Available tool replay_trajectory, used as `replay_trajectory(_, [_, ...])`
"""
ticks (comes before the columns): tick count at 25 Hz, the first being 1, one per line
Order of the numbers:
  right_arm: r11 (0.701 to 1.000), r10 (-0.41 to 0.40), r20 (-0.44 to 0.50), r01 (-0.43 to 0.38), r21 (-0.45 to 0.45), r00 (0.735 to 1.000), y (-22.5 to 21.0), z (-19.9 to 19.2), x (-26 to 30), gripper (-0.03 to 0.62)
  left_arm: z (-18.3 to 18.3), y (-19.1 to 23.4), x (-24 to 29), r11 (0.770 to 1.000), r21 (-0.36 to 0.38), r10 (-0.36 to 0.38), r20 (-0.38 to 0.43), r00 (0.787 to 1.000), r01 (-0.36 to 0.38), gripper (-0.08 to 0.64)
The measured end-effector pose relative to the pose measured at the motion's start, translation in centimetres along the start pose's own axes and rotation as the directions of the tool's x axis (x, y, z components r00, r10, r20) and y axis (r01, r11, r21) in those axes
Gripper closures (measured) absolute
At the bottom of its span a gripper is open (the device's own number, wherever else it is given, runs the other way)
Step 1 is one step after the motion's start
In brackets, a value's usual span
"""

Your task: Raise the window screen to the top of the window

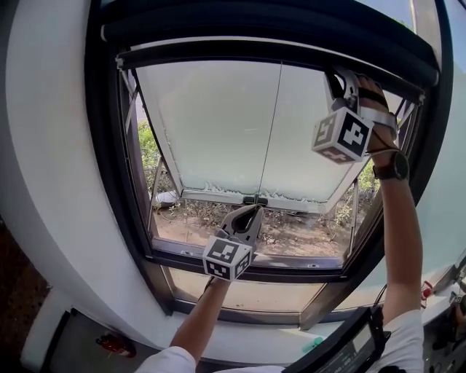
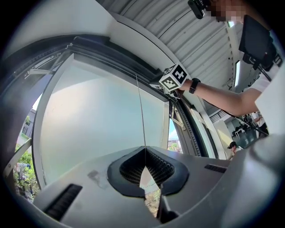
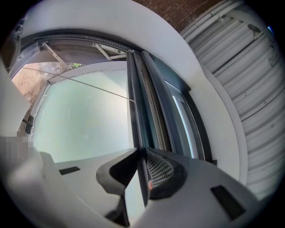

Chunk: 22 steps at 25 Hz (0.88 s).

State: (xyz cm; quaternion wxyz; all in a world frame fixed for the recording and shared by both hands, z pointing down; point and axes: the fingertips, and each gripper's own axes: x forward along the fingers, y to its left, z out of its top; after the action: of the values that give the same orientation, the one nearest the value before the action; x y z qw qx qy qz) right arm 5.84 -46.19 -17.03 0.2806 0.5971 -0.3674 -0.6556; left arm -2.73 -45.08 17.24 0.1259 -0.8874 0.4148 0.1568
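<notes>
Nearly done, by the look of it: this is the last stretch of the lift. The window screen's pull bar (image 1: 218, 55) lies high in the window frame (image 1: 109, 182), just under the dark roller housing (image 1: 255, 22) along the top. The right gripper (image 1: 338, 79) is up at the bar's right end, jaws narrow and clamped on the bar's edge; in its own view the dark rail runs straight between the pads. The left gripper (image 1: 251, 213) hangs low at centre, jaws fully together. The thin pull cord (image 1: 269, 131) runs down from the bar to its tip, so it appears pinched there. Behind it, the frosted pane (image 1: 211, 124) is propped outward over weedy ground. Judgement: the next move is a short, even push upward to seat the bar against the housing. The bar should stay level so it does not bind, and the cord should stay taut until it is seated.
</notes>
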Motion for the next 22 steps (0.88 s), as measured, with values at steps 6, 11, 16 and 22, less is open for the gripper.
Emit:
replay_trajectory(6, [0.999,0.003,0.004,-0.003,0.041,1.0,-1.1,0.1,0.6,0.563,1.1,-0.3,0.9,0.999,0.044,-0.008,0.008,1.0,0.007,0.561])
replay_trajectory(11, [0.997,-0.037,0.006,0.036,0.061,0.999,-2.7,0.3,1.1,0.563,2.7,0.7,1.2,0.997,0.074,0.014,0.025,1.0,-0.016,0.561])
replay_trajectory(16, [0.995,-0.017,0.0,0.017,0.094,1.0,-2.7,0.4,1.3,0.561,4.6,2.9,0.5,0.995,0.07,0.061,0.074,0.995,-0.066,0.561])
replay_trajectory(22, [0.992,-0.072,0.018,0.07,0.101,0.997,-2.5,0.2,0.7,0.56,4.3,2.8,-0.1,0.992,0.112,0.056,0.062,0.996,-0.063,0.561])
